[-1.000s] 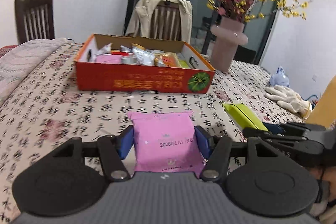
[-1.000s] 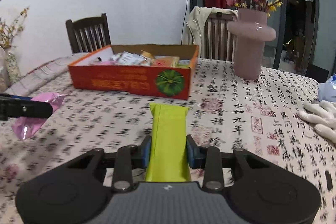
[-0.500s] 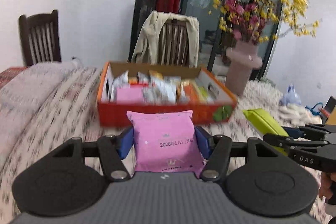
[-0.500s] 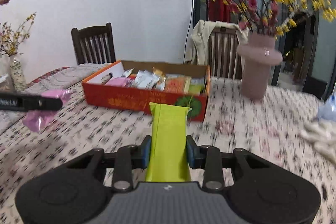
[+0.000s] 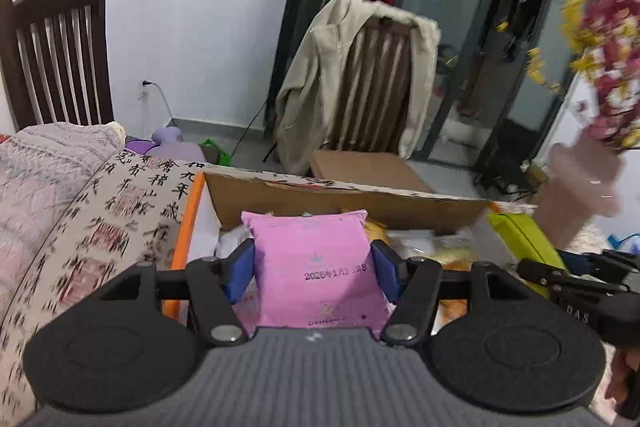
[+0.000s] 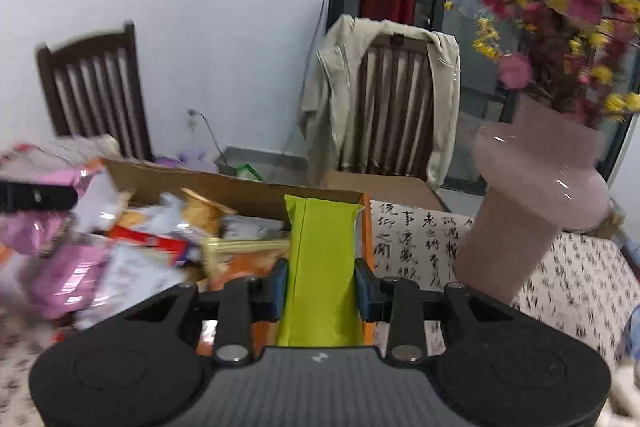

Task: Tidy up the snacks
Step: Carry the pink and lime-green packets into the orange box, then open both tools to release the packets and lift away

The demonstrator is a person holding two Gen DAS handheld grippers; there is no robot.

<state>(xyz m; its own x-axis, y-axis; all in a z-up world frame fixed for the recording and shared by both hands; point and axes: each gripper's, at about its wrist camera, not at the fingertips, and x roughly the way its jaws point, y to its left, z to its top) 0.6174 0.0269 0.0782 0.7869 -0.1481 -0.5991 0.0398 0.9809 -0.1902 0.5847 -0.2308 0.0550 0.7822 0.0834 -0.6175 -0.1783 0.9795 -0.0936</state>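
A: Left claw (image 5: 312, 273) is clamped on the pink packet (image 5: 314, 267), blue pads pressing both long edges at mid-height. Packet hangs over the left part of the cardboard box (image 5: 348, 199). Right claw (image 6: 320, 285) is pinched on the green packet (image 6: 322, 267), upright, above the box's right wall.

B: Handling estimate?

A: Judged light, both. Pink one is a pillow-style film pouch, puffed, matte with a printed date; likely soft, gives under the pads. Green one is flat, narrow, with a centre back seam and crimped top end; probably a stiffer bar inside.

B: Grip point?

A: Across the width near mid-body suits both; the film looks slick, so a hold on the crimped ends alone might slip or tear.

B: Box?

A: Corrugated brown inside, orange outer skin, open top, already crowded with foil and film snack packs (image 6: 160, 239), crinkly and glossy. Loose contents; little would resist a dropped packet.

B: Surroundings?

A: Tabletop cloth (image 6: 416, 239) printed with calligraphy, soft weave. Pink vase (image 6: 528, 203), smooth and glossy, near the box's right side. Looks fragile; keep the right claw off it.
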